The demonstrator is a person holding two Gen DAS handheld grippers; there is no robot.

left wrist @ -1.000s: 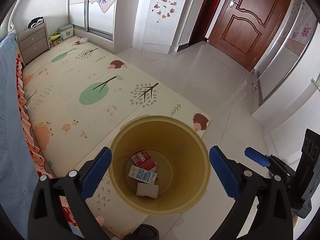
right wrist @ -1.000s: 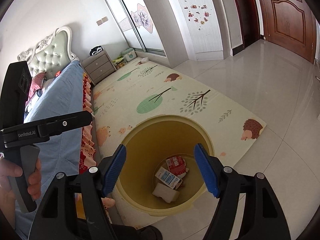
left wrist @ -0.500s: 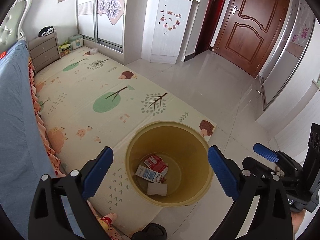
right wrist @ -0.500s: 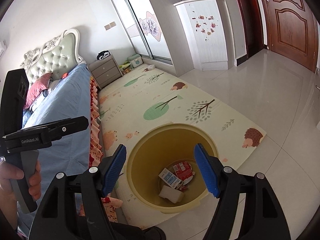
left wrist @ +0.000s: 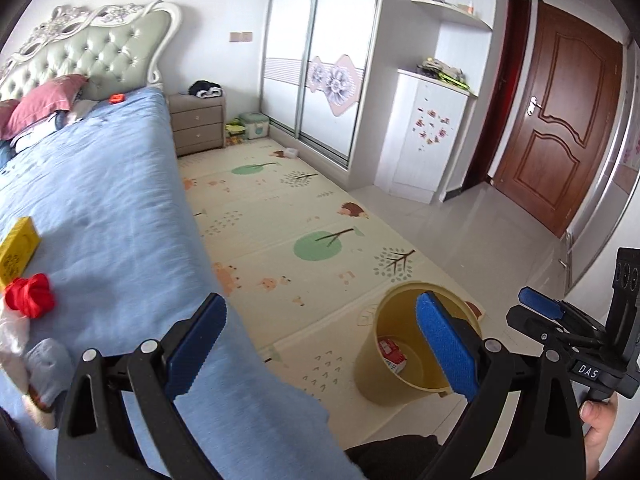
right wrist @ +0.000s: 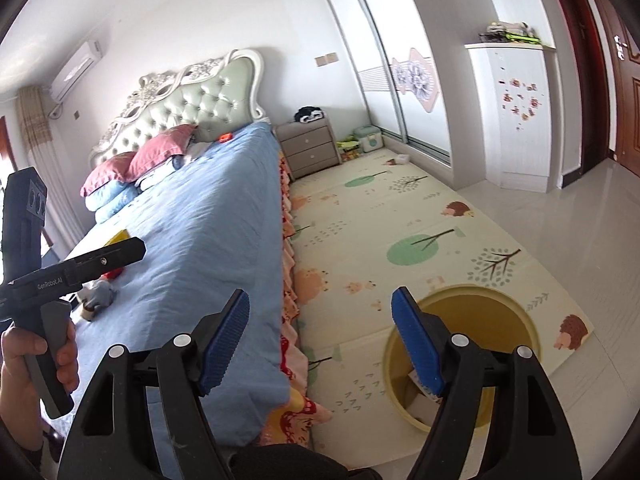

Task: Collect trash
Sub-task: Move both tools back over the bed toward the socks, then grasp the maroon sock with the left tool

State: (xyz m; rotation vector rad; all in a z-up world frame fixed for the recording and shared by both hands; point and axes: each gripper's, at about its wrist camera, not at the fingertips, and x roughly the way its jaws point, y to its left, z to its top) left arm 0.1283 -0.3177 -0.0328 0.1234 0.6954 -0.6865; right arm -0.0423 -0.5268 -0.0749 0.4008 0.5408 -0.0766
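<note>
The left gripper (left wrist: 320, 340) stands with its ribbed blue pads spread wide and nothing between them; the right gripper (right wrist: 320, 340) has just been opening a little further, jaws wide apart and empty; a hand (right wrist: 24, 364) grips the left tool's grey handle. The round yellow plastic bin (left wrist: 404, 380) sits on the smooth printed play mat (left wrist: 320, 216), just beside the bed; a red-and-white carton (left wrist: 392, 354) lies inside it. On the soft, wrinkled blue bedspread (left wrist: 120, 208) lie a flat yellow box (left wrist: 18, 250), a crumpled red scrap (left wrist: 32, 294), a grey sock-like cloth (left wrist: 50, 364) and some filmy clear plastic (left wrist: 12, 338); a tufted green headboard (left wrist: 104, 52) rises behind.
</note>
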